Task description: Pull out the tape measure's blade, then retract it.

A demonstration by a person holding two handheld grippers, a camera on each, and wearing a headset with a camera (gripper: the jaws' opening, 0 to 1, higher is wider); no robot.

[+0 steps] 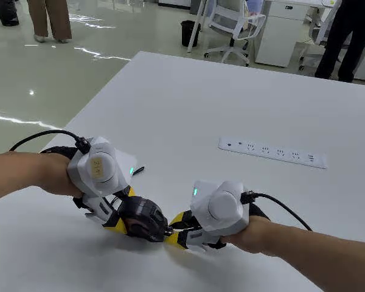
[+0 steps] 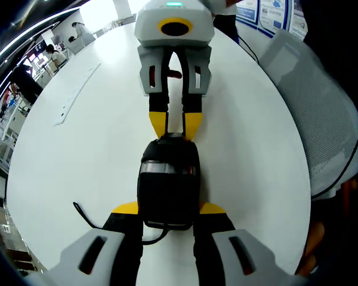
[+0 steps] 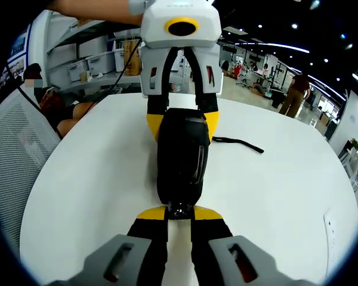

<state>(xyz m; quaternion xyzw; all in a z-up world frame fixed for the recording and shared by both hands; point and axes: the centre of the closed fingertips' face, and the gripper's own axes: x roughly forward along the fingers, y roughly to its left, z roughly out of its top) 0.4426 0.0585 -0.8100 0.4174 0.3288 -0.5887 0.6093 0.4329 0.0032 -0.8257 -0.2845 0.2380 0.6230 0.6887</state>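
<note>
A black tape measure [image 1: 143, 220] lies on the white table [image 1: 188, 103] between the two grippers. My left gripper [image 1: 125, 210] is shut on its body [image 2: 167, 182], one yellow-tipped finger on each side. My right gripper [image 1: 173, 229] faces it from the opposite side. Its fingers are closed on the blade's end hook [image 3: 178, 210] at the front of the case [image 3: 182, 155]. No length of blade shows between hook and case. The tape's thin black wrist strap [image 3: 238, 143] trails on the table.
A white power strip [image 1: 272, 152] lies flat on the table beyond the grippers. A black cable [image 1: 45, 135] runs from each gripper back along the arms. Office chairs [image 1: 234, 27] and standing people are on the floor past the table's far edge.
</note>
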